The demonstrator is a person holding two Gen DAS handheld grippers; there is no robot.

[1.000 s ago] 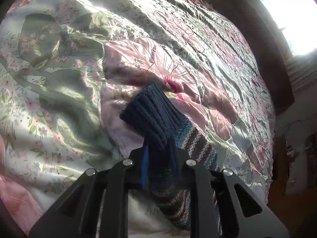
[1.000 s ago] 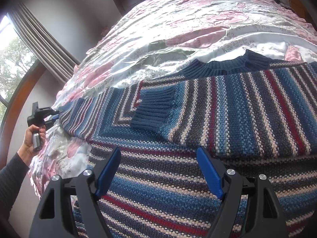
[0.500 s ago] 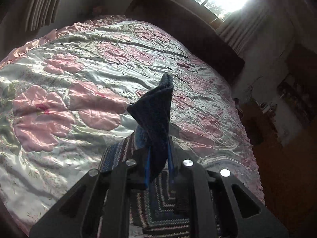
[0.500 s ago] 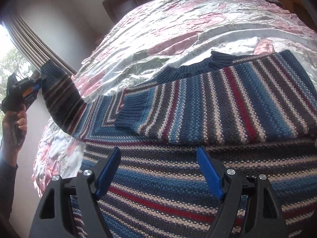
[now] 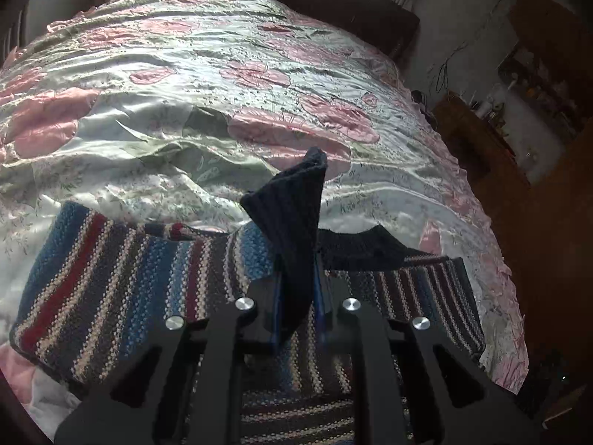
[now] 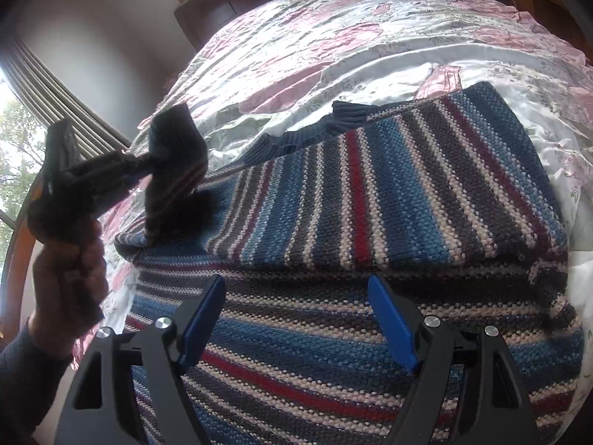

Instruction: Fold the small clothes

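- Far left, right-wrist view: a hand (image 6: 68,270) in a dark sleeve (image 6: 26,367) grips the handle of the left tongs (image 6: 148,165), held above the left edge of the bed (image 6: 333,37); the tool points rightward over the garment.
- Left tongs, own view (image 5: 296,296): the two blue-lined fingers are closed on the dark ribbed cuff (image 5: 292,218) of the sweater's sleeve; the cuff stands up between them and rises beyond their tips, its free corner pointing up and away from the camera.
- Sleeve (image 6: 172,185), right-wrist view: it hangs from the left tongs down to the sweater's left edge, long axis steeply tilted, cuff end uppermost.
- Centre: the striped knitted sweater (image 6: 370,200) lies flat on the floral satin bedspread (image 5: 185,92), its body spread across the width of the frame; an upper layer with stripes running away from the camera lies over a lower layer with stripes running crosswise. Its dark ribbed neckline (image 6: 326,126) lies along the far edge.
- Lower centre to right: the right tongs (image 6: 296,319) hang just above the near part of the sweater, blue fingers (image 6: 393,322) spread wide apart with nothing between them, pointing across the garment toward the neckline.
- Far right, left-wrist view: dark wooden furniture (image 5: 481,155) stands beside the bed.
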